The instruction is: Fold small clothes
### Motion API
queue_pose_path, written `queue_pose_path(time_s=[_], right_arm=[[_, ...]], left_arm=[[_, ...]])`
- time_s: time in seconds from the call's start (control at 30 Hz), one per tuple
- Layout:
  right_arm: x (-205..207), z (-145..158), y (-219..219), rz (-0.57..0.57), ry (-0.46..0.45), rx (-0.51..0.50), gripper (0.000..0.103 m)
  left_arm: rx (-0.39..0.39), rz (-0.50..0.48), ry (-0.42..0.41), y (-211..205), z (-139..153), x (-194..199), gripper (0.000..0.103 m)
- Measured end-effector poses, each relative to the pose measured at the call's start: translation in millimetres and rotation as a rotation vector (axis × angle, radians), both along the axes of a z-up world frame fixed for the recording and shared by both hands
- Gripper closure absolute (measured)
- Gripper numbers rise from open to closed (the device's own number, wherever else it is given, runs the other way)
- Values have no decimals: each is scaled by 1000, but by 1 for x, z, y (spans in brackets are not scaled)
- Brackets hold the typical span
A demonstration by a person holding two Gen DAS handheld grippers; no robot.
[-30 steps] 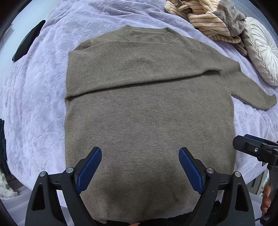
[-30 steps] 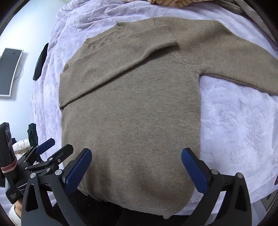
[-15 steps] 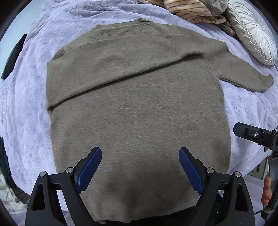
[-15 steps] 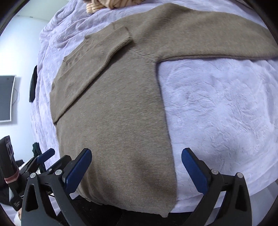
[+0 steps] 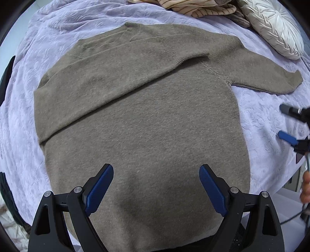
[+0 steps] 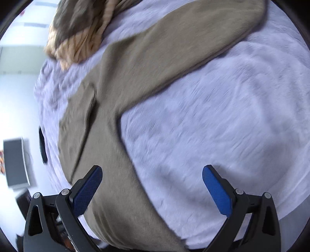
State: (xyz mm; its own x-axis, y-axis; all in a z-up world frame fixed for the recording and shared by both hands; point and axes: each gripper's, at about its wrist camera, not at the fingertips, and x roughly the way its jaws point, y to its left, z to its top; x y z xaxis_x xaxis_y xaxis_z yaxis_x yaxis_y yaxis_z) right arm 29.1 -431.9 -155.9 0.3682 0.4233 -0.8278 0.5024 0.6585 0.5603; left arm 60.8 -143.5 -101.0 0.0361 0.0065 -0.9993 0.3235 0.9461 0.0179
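One sweater [image 5: 143, 120] lies flat on the bed [image 5: 267, 147], one sleeve folded across its chest, the other stretched out sideways. Left gripper [image 5: 156, 182] hovers wide open above its hem; right gripper [image 6: 152, 184], equally wide, holds nothing beside its edge.

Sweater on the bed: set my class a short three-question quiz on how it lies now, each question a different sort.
1. True or false: one sleeve of the sweater is folded across its chest.
2. Which lies beyond the sweater's collar? A) striped garment B) shoes C) book
3. Fill in: the unfolded sleeve lies flat on the ____ bedcover.

Key: 1 true; 2 A; 3 lilac.
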Motion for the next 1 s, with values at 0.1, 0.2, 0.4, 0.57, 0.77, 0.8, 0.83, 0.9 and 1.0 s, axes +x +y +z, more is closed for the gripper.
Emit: queue_pose_path(time_s=[0.1,0.2,0.4,0.57,0.77,0.8,0.83,0.9,1.0], right_arm=[[2,1,-38,-121,-52,8,0],[5,3,-76,-233,-106,1,0],[13,-6,-131,-367,-151,-4,0],[19,-18,-154,-441,-189,41,0],[28,-14,-155,-444,-252,61,1],[30,-14,-154,-437,-254,62,2],[32,-14,-153,-428,-261,66,3],[33,-11,-149,-404,-285,73,12],[41,-11,-144,-382,-277,58,16]], left_arm=[[4,-19,-2,-11,-5,5,12],[0,-25,-2,-21,-10,10,12],[-10,-36,5,-45,-24,24,12],[-28,-48,-6,-62,-31,35,12],[-46,-52,-13,-75,-37,47,12],[-49,-51,-16,-74,-36,47,12],[-52,-49,-18,-76,-37,49,12],[-55,-48,-20,-74,-37,53,12],[-48,-50,-14,-79,-43,55,12]])
